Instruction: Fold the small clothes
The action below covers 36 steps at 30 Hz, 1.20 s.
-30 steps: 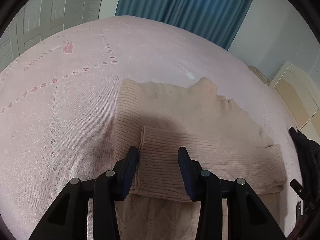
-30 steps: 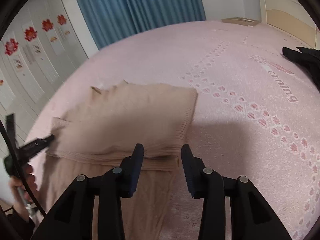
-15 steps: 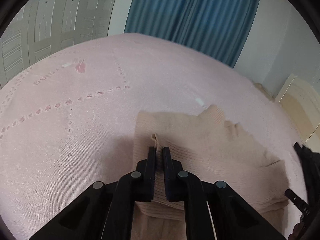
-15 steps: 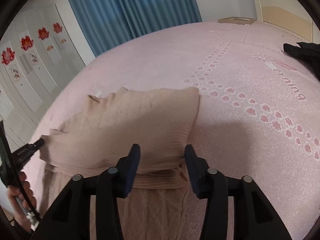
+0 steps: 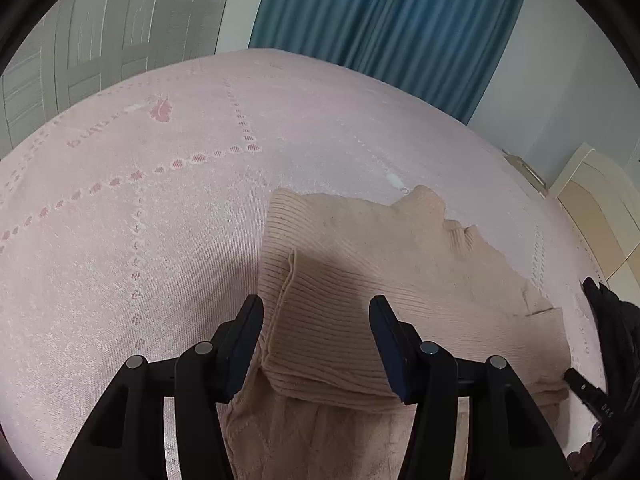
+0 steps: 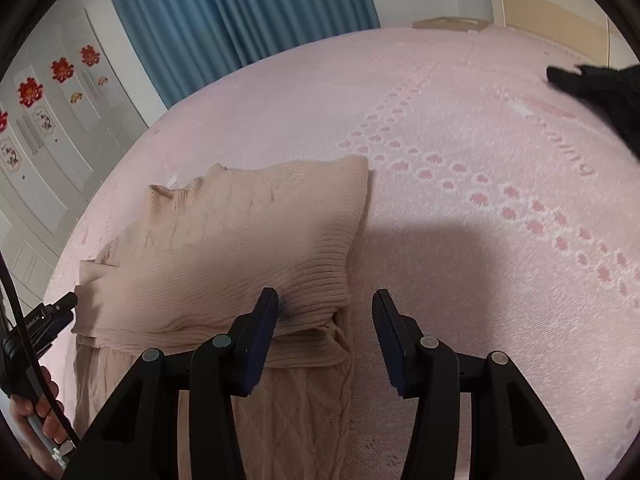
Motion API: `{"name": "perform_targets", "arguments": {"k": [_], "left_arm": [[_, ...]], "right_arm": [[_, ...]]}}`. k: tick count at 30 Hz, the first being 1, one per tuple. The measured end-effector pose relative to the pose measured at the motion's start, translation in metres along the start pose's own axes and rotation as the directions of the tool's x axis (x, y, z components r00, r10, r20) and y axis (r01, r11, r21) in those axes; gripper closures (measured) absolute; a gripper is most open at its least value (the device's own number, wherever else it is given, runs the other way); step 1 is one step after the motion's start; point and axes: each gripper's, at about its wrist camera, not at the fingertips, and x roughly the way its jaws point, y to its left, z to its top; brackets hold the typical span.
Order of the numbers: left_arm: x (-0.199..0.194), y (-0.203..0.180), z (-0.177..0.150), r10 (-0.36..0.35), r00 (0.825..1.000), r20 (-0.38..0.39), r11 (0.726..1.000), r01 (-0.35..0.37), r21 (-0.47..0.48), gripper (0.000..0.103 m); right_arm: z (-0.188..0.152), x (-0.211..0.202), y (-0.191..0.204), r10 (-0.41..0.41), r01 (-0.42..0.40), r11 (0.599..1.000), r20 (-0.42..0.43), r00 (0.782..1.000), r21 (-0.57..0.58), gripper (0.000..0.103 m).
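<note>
A beige knitted sweater [image 5: 360, 276] lies on the pink bed cover [image 5: 152, 248], its ribbed hem folded up over the body. My left gripper [image 5: 316, 308] hovers over the fold's left corner; its jaws are opening, the ribbed fabric lies between them and the pads do not press it. In the right wrist view the sweater [image 6: 248, 240] shows its folded right corner under my right gripper [image 6: 326, 298], which is open. Its left finger is over the ribbing and its right finger is over the bed cover [image 6: 480, 260].
A black garment [image 6: 600, 88] lies at the bed's far right, also at the edge [image 5: 616, 320] of the left wrist view. A hand [image 6: 36, 412] holds the left gripper low at left. Blue curtains [image 5: 380, 20] and wardrobe doors [image 5: 100, 40] stand behind the bed.
The left jaws pinched shut on the fold's left edge half a second ago and have since let go and spread wide. The right jaws widened a little. The sweater stays folded.
</note>
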Motion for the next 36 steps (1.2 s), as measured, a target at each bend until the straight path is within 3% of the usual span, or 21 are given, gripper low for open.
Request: {"name": "perform_targets", "arguments": {"k": [4,8,12,15,21,24,26,29,36], "left_arm": [[-0.011,-0.005,-0.007,0.004,1.000,0.021,0.999,-0.005,0.045,0.051],[-0.027,-0.009,-0.014,0.002,0.999,0.053,0.997,-0.007,0.083,0.051],[-0.053,-0.011,-0.024,0.009,0.994,0.110,0.989,-0.025,0.148,0.052],[-0.072,-0.006,-0.032,-0.065,0.993,0.095,0.989,0.051,0.141,0.055],[-0.116,0.012,-0.070,-0.114,0.992,0.060,0.986,0.105,0.130,0.055],[-0.134,0.027,-0.093,-0.119,0.993,0.001,0.987,0.119,0.106,0.055],[-0.144,0.035,-0.106,-0.143,0.989,-0.040,0.986,0.146,0.078,0.056],[-0.164,0.042,-0.132,-0.122,0.990,-0.064,0.988,0.127,0.087,0.056],[-0.192,0.060,-0.187,-0.132,0.984,-0.122,0.991,0.135,0.018,0.050]], "right_arm": [[0.001,-0.014,0.002,-0.015,0.015,1.000,0.050,0.999,-0.004,0.056],[-0.003,-0.027,0.004,0.031,-0.031,0.999,0.037,0.999,-0.009,0.074],[-0.010,-0.043,0.014,0.024,-0.019,0.997,0.067,0.997,-0.074,0.077],[-0.018,-0.058,0.021,0.044,-0.035,0.994,0.080,0.996,-0.107,0.077],[-0.055,-0.083,0.028,0.103,-0.101,0.987,0.011,0.995,-0.122,0.077],[-0.081,-0.098,0.026,0.077,-0.076,0.985,-0.005,0.997,-0.156,0.073],[-0.095,-0.109,0.022,0.061,-0.063,0.987,-0.016,0.998,-0.147,0.065],[-0.118,-0.129,0.010,0.079,-0.083,0.992,-0.040,0.996,-0.099,0.054],[-0.183,-0.164,-0.012,0.115,-0.120,0.992,-0.101,0.988,-0.040,0.052]]}}
